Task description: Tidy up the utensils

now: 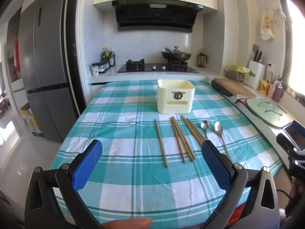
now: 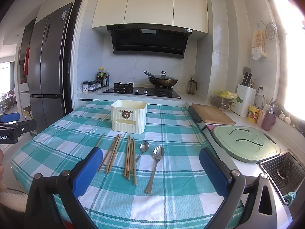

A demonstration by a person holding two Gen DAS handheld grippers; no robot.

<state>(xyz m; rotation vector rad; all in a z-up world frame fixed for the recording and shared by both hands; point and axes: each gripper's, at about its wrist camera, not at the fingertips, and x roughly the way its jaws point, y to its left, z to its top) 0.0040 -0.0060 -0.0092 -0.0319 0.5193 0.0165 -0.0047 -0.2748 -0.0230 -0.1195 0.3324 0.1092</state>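
Cream bin [image 2: 129, 117] upright on checked cloth [image 2: 171, 190], interior unseen; chopsticks [image 2: 130, 158] beside.

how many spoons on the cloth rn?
2. Both lie on the checked tablecloth, right of the chopsticks. The smaller spoon has its handle running under the chopsticks; the larger spoon lies clear, to its right. None seen in the cream bin, whose inside is hidden.
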